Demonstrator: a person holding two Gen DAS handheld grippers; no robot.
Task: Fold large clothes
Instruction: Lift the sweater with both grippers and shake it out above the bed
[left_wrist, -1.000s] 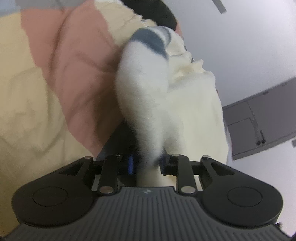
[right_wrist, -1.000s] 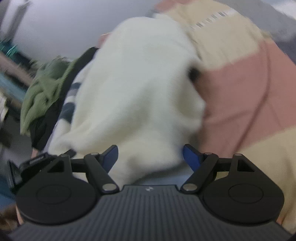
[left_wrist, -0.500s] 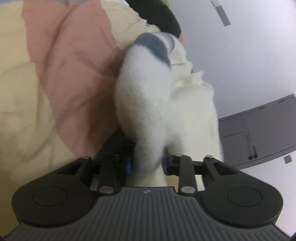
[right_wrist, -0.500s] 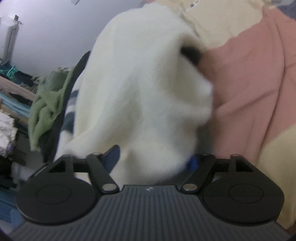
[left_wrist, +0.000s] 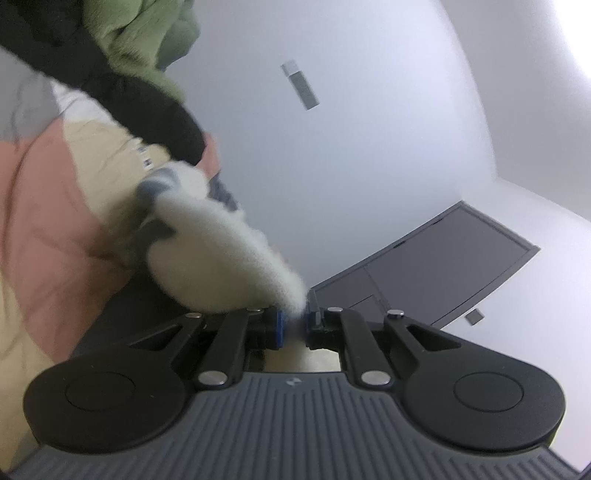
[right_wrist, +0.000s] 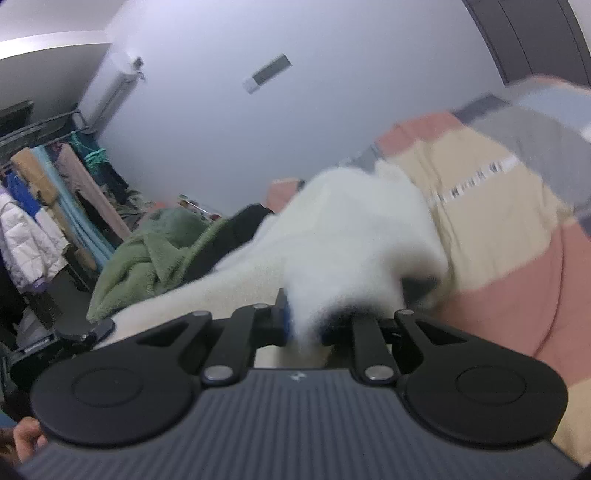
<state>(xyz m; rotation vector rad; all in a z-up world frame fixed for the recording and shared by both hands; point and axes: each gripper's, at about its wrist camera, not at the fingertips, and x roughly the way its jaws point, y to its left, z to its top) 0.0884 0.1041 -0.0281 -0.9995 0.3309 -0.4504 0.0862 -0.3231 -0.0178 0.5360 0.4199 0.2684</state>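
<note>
Fluffy cream fleece garment (left_wrist: 221, 258) is gripped by the left gripper (left_wrist: 293, 326); the closing right gripper (right_wrist: 304, 326) pinches it above the striped bedspread's (right_wrist: 498, 206) edge.

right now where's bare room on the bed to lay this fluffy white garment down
Free: the pink and cream patchwork quilt, right of the fluffy white garment. Crowded: left of it, where a green fleece garment and a black garment are heaped.

A fluffy cream-white fleece garment (right_wrist: 354, 236) with a grey-blue striped band (left_wrist: 157, 181) lies bunched on the pink-and-cream blocked bedspread (right_wrist: 498, 206). Part of it is drawn up off the bedspread into a taut, blurred ridge, and its far end lies beside a green fleece (right_wrist: 155, 251).
</note>
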